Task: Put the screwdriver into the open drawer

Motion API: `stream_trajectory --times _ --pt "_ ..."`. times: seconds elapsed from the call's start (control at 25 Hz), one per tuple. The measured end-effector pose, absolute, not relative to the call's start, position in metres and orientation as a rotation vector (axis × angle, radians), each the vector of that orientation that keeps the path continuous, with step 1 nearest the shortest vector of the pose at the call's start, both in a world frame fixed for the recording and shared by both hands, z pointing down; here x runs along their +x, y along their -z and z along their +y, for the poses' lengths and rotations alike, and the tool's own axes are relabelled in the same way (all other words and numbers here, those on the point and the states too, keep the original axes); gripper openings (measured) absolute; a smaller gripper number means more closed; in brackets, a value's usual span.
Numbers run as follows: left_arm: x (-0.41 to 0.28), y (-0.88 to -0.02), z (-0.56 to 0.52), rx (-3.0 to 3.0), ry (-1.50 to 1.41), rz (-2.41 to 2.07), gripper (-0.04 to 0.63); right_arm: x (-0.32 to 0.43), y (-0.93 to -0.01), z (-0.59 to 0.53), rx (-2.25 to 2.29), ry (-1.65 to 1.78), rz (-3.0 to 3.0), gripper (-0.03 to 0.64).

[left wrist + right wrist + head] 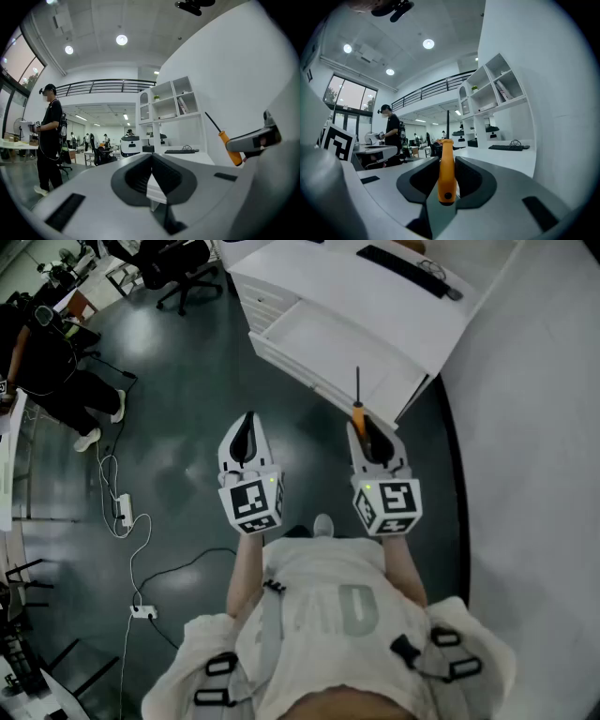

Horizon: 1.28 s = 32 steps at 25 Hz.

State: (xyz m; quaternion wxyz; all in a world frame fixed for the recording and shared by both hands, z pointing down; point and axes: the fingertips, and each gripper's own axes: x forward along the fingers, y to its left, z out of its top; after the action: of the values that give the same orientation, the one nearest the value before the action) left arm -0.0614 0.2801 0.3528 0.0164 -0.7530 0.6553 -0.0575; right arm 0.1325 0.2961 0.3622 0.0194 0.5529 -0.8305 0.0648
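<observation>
Your right tool (366, 430) grips the screwdriver (357, 395), shaft pointing 12 o'clock; the open drawer (319, 338) lies just ahead at 11.

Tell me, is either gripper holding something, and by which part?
The right gripper holds the screwdriver by its orange handle, shaft sticking out ahead. The left gripper is shut and empty.

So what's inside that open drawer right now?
The drawer shows only a bare white bottom, with nothing in it. Its rear end is covered by the desk top. The screwdriver is clamped in the right gripper, not lying inside.
</observation>
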Motion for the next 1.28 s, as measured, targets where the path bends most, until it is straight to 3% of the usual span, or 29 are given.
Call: stream_trajectory --times 1.28 --pt "-0.069 -0.366 0.281 -2.372 0.134 2.096 0.006 0.142 -0.373 0.299 1.734 -0.291 -2.570 0.101"
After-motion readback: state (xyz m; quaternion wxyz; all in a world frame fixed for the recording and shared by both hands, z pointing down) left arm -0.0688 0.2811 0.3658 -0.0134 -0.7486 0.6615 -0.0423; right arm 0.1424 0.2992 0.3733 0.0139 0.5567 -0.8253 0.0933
